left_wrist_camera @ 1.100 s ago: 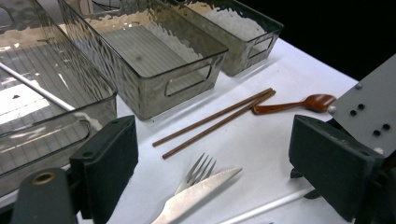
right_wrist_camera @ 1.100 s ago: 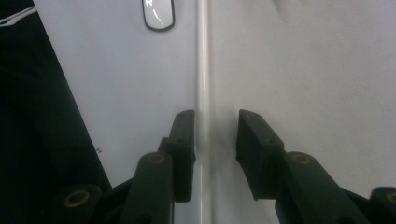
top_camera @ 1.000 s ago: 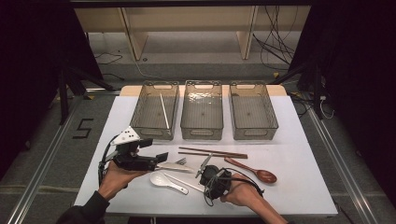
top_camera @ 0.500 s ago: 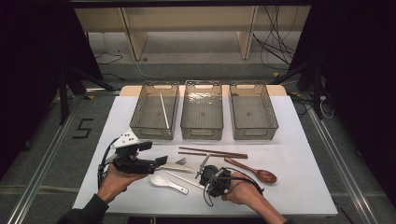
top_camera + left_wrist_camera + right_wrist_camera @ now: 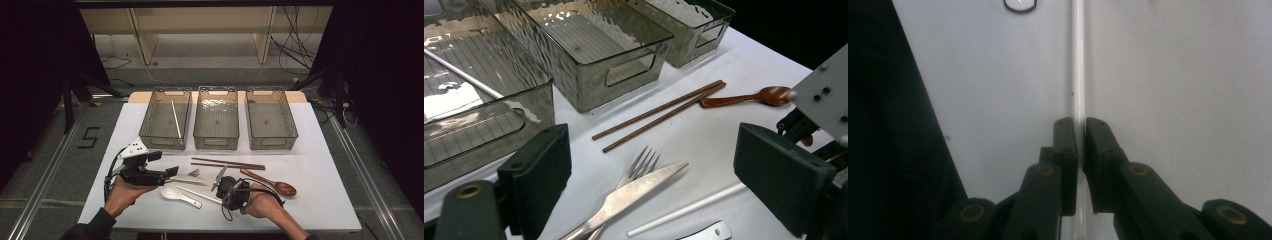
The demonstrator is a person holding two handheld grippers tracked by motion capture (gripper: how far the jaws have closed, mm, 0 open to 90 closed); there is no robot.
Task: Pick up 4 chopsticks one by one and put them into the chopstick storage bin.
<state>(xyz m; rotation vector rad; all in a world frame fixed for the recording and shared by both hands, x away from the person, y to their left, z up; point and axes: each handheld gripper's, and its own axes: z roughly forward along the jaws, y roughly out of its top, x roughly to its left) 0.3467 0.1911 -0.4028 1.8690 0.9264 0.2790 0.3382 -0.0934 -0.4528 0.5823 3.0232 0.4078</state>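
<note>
Pinching the white chopstick (image 5: 1077,65), the right gripper (image 5: 231,191) has its jaws closed on it; the stick lies flat on the table (image 5: 320,165), running straight toward 12 o'clock from them. Left gripper (image 5: 172,171) gapes wide, empty, over the knife (image 5: 634,195)

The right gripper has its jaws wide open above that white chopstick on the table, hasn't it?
Not open. In the right gripper view, the right gripper has its jaws closed on the white chopstick, which runs straight between them and lies on the table. The rest is right.
</note>
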